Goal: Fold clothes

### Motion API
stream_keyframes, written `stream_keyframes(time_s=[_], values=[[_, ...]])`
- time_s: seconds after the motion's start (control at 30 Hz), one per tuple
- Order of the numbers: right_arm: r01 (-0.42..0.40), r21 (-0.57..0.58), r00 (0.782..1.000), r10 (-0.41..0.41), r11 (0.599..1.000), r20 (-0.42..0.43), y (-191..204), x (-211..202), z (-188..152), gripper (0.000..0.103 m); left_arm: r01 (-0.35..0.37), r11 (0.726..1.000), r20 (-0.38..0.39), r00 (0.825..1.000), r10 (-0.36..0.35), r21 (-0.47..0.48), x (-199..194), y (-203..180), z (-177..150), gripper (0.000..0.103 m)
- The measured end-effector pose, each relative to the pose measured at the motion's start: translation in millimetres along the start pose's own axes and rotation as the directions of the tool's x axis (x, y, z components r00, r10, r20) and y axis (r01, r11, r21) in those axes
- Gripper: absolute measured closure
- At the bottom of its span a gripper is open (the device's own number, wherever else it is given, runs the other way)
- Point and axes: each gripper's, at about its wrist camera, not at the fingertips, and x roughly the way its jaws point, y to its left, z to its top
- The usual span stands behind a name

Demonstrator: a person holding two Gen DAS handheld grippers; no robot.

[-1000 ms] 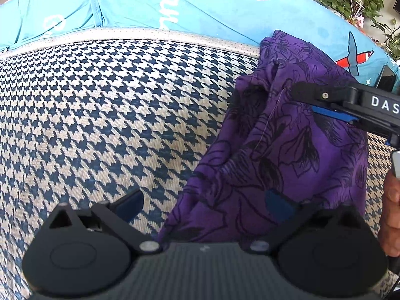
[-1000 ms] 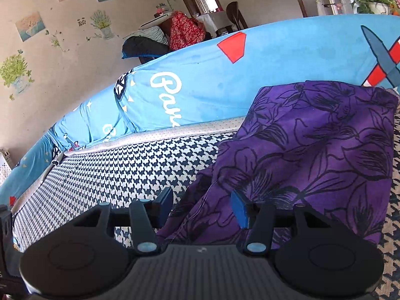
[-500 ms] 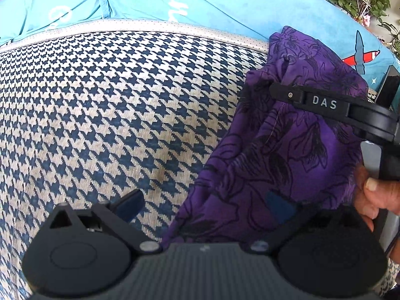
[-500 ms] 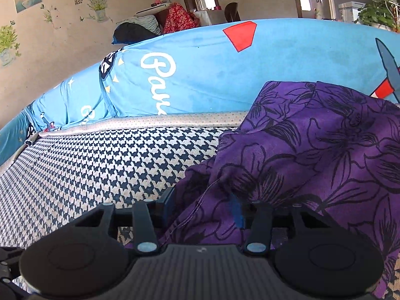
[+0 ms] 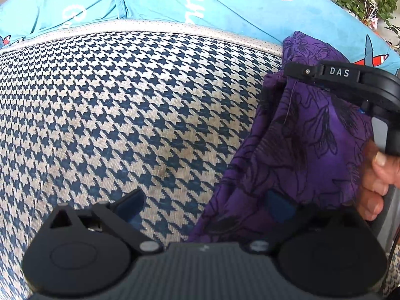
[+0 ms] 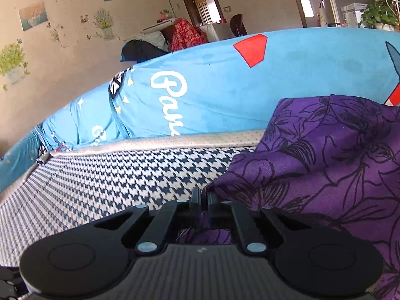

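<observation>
**Right jaws snap onto the cloth**

The right gripper (image 6: 203, 200), spread half a second ago, now pinches the purple black-flowered garment's (image 6: 325, 175) edge just ahead of it. The left gripper (image 5: 205, 205) stays spread, garment at its right finger. Lifting to fold looks possible.

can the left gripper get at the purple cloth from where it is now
Probably yes. The left hand-held gripper is open, and the purple cloth already drapes past its right finger. Nothing lies between them; the right hand-held gripper pinches another edge.
</observation>
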Motion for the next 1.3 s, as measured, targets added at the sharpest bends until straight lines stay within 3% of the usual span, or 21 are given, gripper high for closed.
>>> stream_keyframes(time_s=[0.2, 0.33, 0.4, 0.9, 1.3], values=[[0.018, 0.063, 0.997, -0.014, 0.998, -0.071, -10.0, 21.5, -13.0, 0.091, -0.070, 0.997, -0.016, 0.997, 0.071, 0.030, 6.5, -1.3, -1.0, 0.000], [-0.020, 0.030, 0.997, 0.022, 0.999, -0.074, -1.5, 8.2, -8.7, 0.072, -0.080, 0.996, -0.024, 0.996, 0.081, 0.041, 9.5, -1.8, -1.6, 0.000], [-0.036, 0.017, 0.996, 0.037, 0.999, -0.080, 2.1, -2.2, -8.5, 0.067, -0.077, 0.996, -0.026, 0.997, 0.078, 0.035, 9.9, -1.1, -1.3, 0.000], [-0.088, -0.028, 0.974, 0.080, 0.996, -0.214, 13.6, -84.4, -63.1, 0.056, -0.012, 1.000, -0.001, 1.000, 0.012, -0.021, -8.2, 22.9, -19.0, 0.000], [-0.085, -0.131, 0.966, 0.050, 0.988, -0.254, 36.9, -135.1, -124.3, 0.051, -0.054, 0.997, 0.024, 0.998, 0.055, -0.057, -26.8, 36.0, -55.4, 0.000]])
